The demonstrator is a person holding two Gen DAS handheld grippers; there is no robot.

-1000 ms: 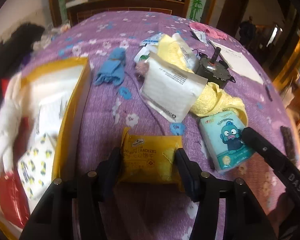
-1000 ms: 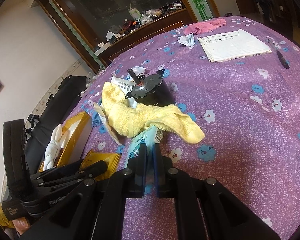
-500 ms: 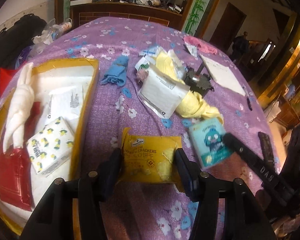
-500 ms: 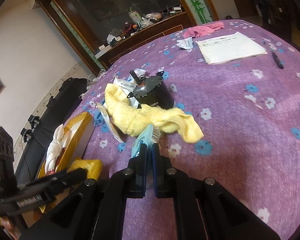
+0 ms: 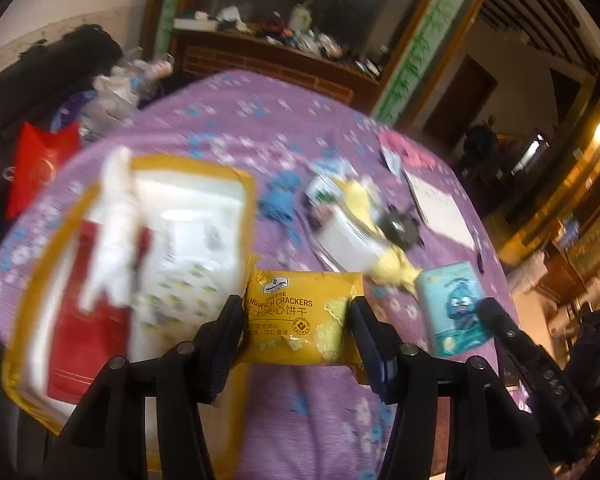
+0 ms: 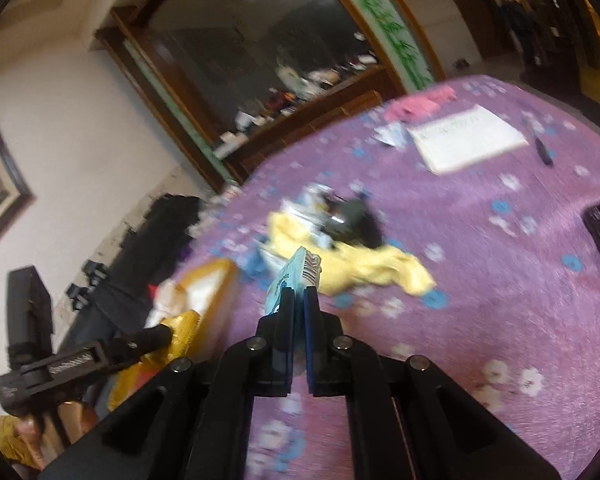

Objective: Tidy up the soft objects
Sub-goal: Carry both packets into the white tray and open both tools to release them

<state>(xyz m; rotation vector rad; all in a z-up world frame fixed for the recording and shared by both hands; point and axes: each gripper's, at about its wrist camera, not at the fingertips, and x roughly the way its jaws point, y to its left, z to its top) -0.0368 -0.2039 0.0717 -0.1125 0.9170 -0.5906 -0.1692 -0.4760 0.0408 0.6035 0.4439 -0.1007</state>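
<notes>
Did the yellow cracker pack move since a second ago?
Yes. The cracker pack, held in the left gripper, has risen off the purple table and shifted left toward the yellow box.

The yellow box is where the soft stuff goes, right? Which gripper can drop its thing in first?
Probably the left gripper. Its cracker packet hangs right at the yellow box edge, while the right gripper holds its blue tissue pack farther off, over the purple cloth.

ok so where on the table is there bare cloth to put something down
Bare purple cloth lies right of the yellow towel, running up to the white paper. A strip also lies free between the yellow box and the blue cloth. The middle is crowded: towel, black motor, white packets. The box looks full.
</notes>
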